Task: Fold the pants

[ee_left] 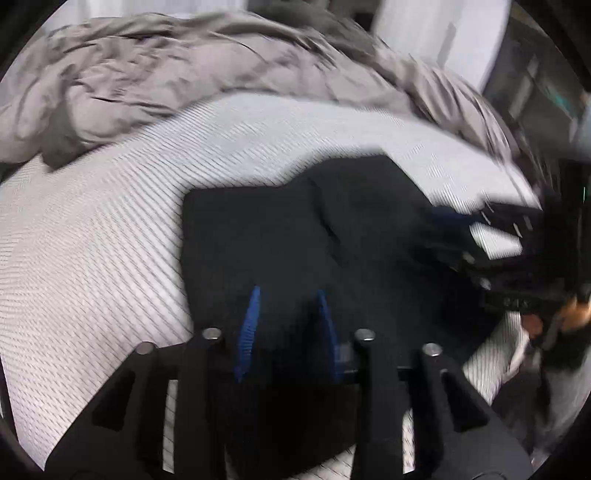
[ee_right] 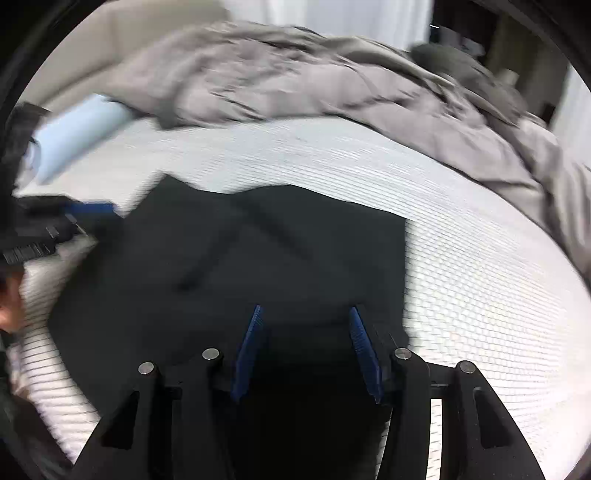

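Observation:
Black pants (ee_left: 295, 236) lie folded into a compact block on a white ribbed mattress (ee_left: 92, 240); they also show in the right wrist view (ee_right: 258, 258). My left gripper (ee_left: 288, 291) hovers over the near edge of the pants, jaws open with blue pads, nothing between them. My right gripper (ee_right: 304, 310) is open over the near right part of the pants, empty. The right gripper shows at the right edge of the left wrist view (ee_left: 509, 236), and the left gripper shows at the left edge of the right wrist view (ee_right: 62, 218). Both views are motion-blurred.
A rumpled grey duvet (ee_left: 166, 74) is heaped along the far side of the bed, also in the right wrist view (ee_right: 314, 81). A light blue pillow (ee_right: 74, 136) lies at far left. White curtains (ee_right: 325, 14) hang behind.

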Motion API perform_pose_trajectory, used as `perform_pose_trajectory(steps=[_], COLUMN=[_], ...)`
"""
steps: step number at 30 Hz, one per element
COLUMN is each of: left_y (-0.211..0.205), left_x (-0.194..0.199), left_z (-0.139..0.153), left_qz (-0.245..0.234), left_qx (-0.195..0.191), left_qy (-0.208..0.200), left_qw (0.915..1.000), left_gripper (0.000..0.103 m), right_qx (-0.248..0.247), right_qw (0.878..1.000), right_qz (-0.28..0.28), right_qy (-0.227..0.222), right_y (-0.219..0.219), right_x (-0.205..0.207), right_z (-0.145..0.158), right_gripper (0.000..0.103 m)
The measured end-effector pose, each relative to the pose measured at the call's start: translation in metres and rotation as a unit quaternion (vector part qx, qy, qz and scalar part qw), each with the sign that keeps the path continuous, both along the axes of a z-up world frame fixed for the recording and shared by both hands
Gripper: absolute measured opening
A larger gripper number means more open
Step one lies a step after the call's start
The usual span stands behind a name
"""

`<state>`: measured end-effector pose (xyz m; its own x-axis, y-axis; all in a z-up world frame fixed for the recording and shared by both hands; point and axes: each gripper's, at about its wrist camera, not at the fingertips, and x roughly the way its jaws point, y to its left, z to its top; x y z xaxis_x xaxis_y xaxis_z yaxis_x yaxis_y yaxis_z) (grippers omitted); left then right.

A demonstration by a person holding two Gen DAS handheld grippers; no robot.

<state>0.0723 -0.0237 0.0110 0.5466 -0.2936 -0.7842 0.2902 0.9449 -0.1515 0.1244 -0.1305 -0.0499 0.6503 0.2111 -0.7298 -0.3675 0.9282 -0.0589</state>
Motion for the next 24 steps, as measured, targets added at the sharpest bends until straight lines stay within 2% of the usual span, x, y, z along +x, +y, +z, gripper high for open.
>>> perform_pose_trajectory(steps=[2,4,7,8,9,10,12,13,15,16,17,18,19,21,24], left_y=[-0.016,-0.012,0.014,0.02,0.022,0.017,-0.001,-0.016,-0.035,-0.042,-0.046,-0.044,-0.041,-0.024,0.007], left_x=[-0.014,-0.023,-0.037,-0.044,-0.046,-0.051,-0.054,-0.052,-0.047,-0.045,-0.049,-0.053,-0.057,-0.065,-0.083], left_z=[-0.013,-0.012,-0.005,0.002,0.009,0.02,0.028,0.026,0.012,-0.002,-0.008,-0.013,-0.013,-0.011,-0.009], left_qz=[-0.023,-0.029,0.024,0.042,0.044,0.033,0.003,-0.021,-0.055,-0.069,-0.073,-0.083,-0.089,-0.085,-0.063], left_qx=[0.056,0.051,0.054,0.048,0.034,0.009,0.001,0.008,0.014,0.033,0.051,0.07,0.071,0.053,0.033], left_qy=[-0.009,-0.007,-0.006,-0.013,-0.02,-0.034,-0.054,-0.055,-0.032,-0.012,-0.013,-0.022,-0.027,-0.026,-0.023], left_qw=[0.9981,0.9983,0.9983,0.9978,0.9982,0.9988,0.9986,0.9983,0.9979,0.997,0.9959,0.9939,0.9931,0.9946,0.9972], left_gripper=[0.039,0.039,0.039,0.039,0.039,0.039,0.041,0.041,0.041,0.041,0.041,0.041,0.041,0.041,0.045], right_qx=[0.012,-0.017,-0.055,-0.05,-0.024,-0.013,-0.001,0.013,0.03,0.025,0.011,-0.02,-0.041,-0.05,-0.037], right_qw=[0.999,0.998,0.998,0.998,1.0,1.0,1.0,1.0,0.998,0.998,0.998,0.998,0.997,0.998,0.999], right_qz=[0.028,0.036,0.012,0.005,0.004,0.0,-0.007,0.016,0.059,0.064,0.065,0.058,0.052,0.047,0.024], right_qy=[0.016,0.043,0.024,0.022,0.018,0.011,-0.004,-0.011,-0.014,-0.01,0.001,0.017,0.025,0.016,-0.003], right_y=[0.013,0.024,0.003,-0.007,-0.019,-0.024,-0.02,-0.009,0.009,0.013,0.021,0.025,0.023,0.007,-0.038], right_x=[-0.006,-0.01,-0.019,-0.023,-0.031,-0.037,-0.048,-0.052,-0.055,-0.048,-0.044,-0.038,-0.035,-0.043,-0.062], right_z=[-0.007,-0.032,-0.036,-0.033,-0.027,-0.021,-0.01,-0.005,-0.007,-0.013,-0.022,-0.036,-0.044,-0.046,-0.031], right_gripper=[0.052,0.052,0.051,0.051,0.05,0.05,0.051,0.051,0.055,0.058,0.058,0.058,0.057,0.057,0.055])
